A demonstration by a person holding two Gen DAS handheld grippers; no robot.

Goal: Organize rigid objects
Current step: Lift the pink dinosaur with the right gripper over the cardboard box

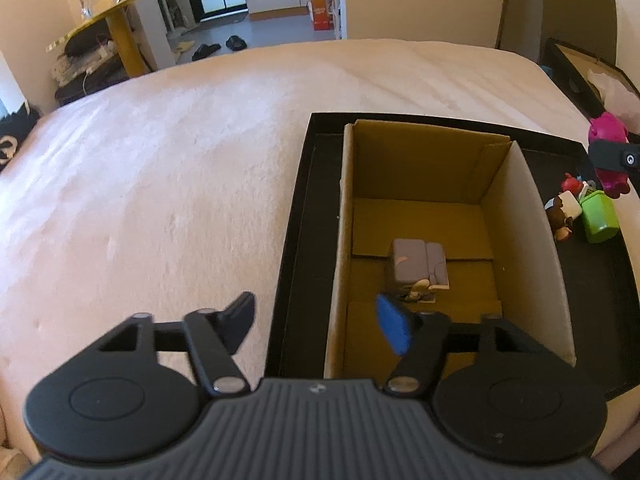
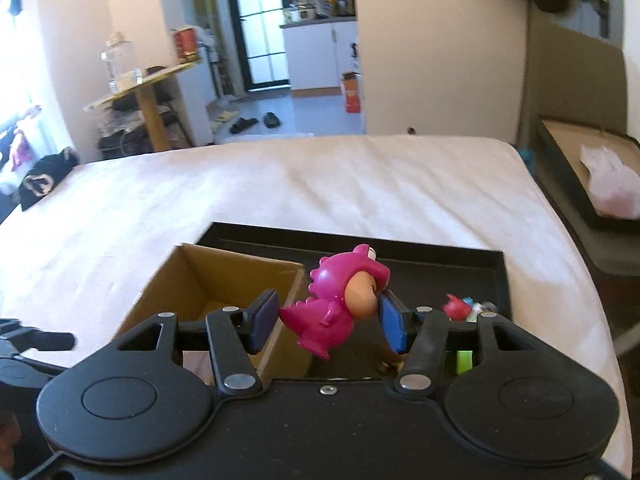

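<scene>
An open cardboard box (image 1: 424,184) stands inside a shallow black tray (image 1: 308,216) on the bed. A grey blocky figure (image 1: 418,268) lies on the box floor. My left gripper (image 1: 316,326) hovers open over the box's near left wall, one finger over the bed, the blue-padded one over the box, nothing between them. My right gripper (image 2: 326,316) is shut on a magenta dinosaur-suit figure (image 2: 340,308), held above the tray beside the box (image 2: 224,280); this figure (image 1: 606,132) also shows at the right edge of the left wrist view. Several small toys (image 1: 580,212) lie in the tray right of the box.
The bed's pale cover (image 1: 180,180) stretches left and beyond the tray. A second dark tray (image 2: 568,184) with a pink plastic bag (image 2: 612,188) sits off the bed's right side. A round yellow table (image 1: 120,12) with a glass jar stands at back left, and a doorway lies behind.
</scene>
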